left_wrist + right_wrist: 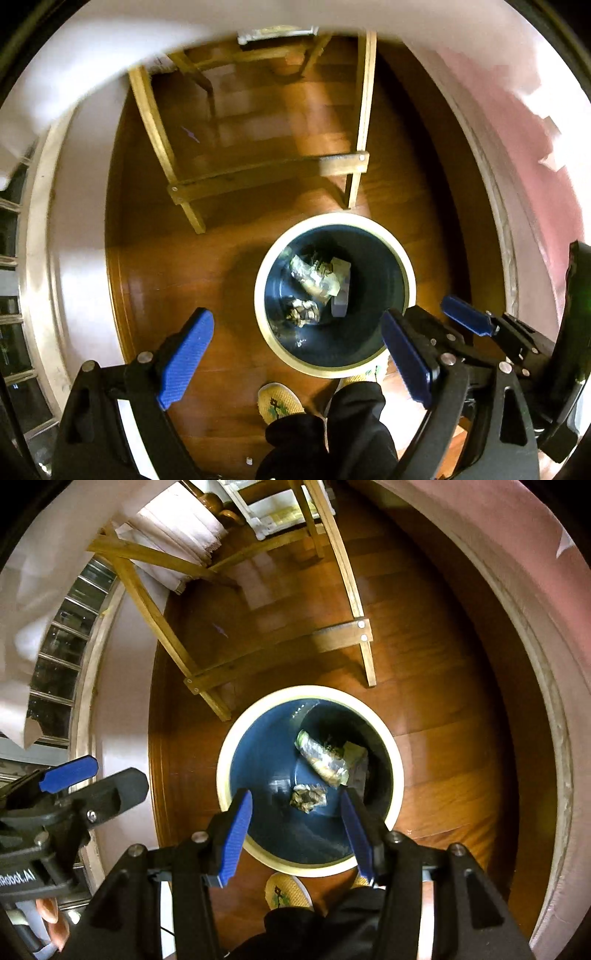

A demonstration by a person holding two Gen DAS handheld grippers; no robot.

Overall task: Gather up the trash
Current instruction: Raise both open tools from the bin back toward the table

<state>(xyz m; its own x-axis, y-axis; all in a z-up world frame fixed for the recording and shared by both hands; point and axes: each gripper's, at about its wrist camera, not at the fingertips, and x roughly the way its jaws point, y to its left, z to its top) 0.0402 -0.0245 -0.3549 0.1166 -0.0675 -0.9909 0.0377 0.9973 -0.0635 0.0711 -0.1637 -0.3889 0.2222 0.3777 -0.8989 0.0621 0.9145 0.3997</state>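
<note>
The wooden floor (424, 738) spreads under me, with a wooden frame (280, 653) standing on it just beyond the round bin (236, 738). My left hand-held gripper (295, 354) hangs over the bin's near rim, fingers spread wide with nothing between them. My right hand-held gripper (297, 834) is parted and empty too. The crumpled trash (325, 760) lies at the bottom of the bin.

The bin (309, 781) stands on the floor (436, 716), just before the wooden frame's (280, 657) legs; crumpled wrappers (323, 762) lie inside (toward its far side), two feet (288, 891) at its near rim.
</note>
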